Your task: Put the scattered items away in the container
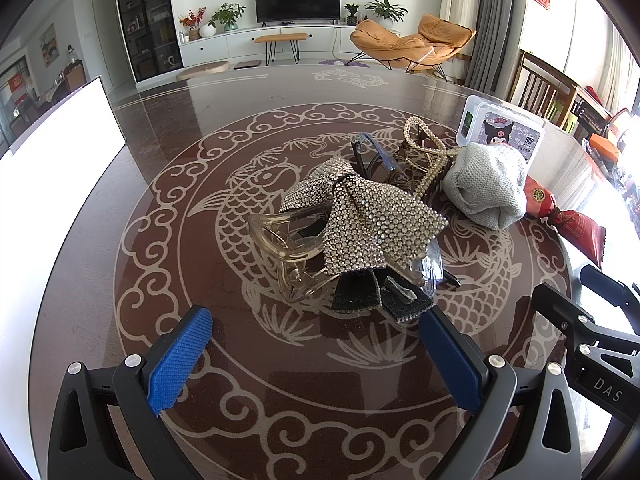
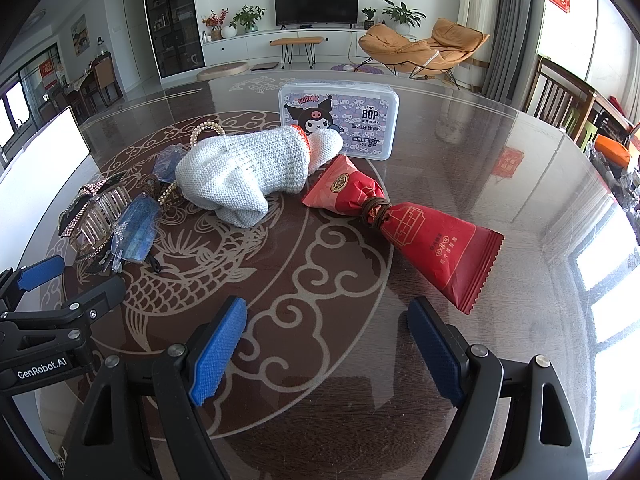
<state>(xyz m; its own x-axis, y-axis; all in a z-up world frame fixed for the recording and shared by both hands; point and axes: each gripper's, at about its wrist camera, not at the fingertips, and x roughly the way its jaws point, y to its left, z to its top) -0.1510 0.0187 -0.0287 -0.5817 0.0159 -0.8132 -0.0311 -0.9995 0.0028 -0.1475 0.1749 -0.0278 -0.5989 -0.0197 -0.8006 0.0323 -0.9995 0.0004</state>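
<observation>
Both grippers wide apart, empty.

A grey knitted glove is lain crumpled at the pile's centre. Behind it a lidded floss box is stood upright; right of it a red tied packet is laid flat; left of it a rhinestone bow, clear claw clip and glasses are heaped.

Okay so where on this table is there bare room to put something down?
Bare tabletop lies right of the red packet and floss box, and between both open claws and the items. It is crowded where the rhinestone bow, glasses and knit sock pile together.
</observation>
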